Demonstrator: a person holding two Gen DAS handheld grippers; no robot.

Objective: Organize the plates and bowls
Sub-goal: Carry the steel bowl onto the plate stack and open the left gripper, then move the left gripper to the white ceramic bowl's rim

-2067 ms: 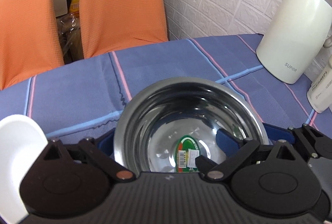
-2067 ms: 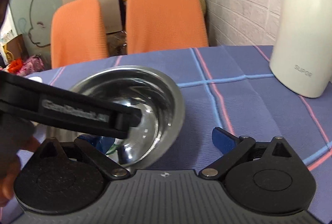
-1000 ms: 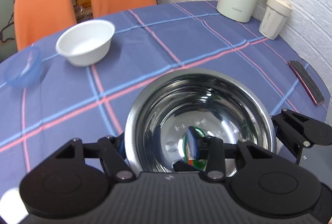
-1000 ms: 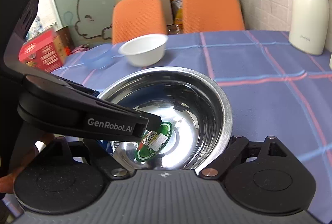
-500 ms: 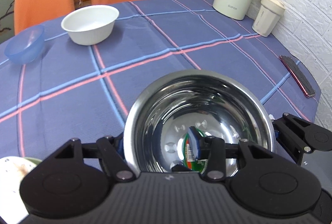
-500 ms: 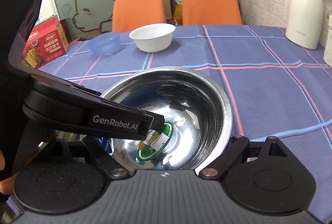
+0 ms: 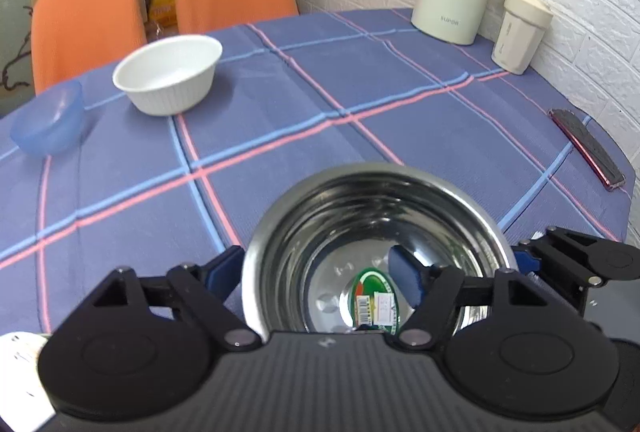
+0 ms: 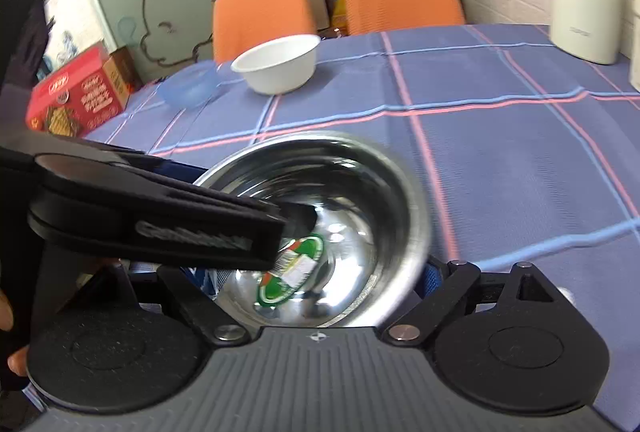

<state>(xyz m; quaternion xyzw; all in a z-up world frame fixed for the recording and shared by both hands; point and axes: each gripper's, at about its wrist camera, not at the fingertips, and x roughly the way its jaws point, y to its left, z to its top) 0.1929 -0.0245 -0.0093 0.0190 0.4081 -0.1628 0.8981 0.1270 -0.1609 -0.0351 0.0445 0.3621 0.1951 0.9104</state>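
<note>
The steel bowl (image 7: 372, 216) is found at the near right of the table (image 7: 280, 120), with its green label facing up from the bottom. Half a second ago its near rim was pinched by the left gripper (image 7: 314, 274). Those fingers have now been spread, one just outside the wall and the other well inside it, so the rim is no longer clamped. The right gripper (image 8: 316, 278) is held wide open with the bowl between its fingers; contact cannot be made out.

The bowl is judged to have been set down and released, which would leave this piece placed and both tools free.

Further back, the white bowl (image 7: 168, 74) and the blue bowl (image 7: 46, 122) are seen apart from each other toward the far left edge, not yet nested. They are probably to be gathered next.
</note>
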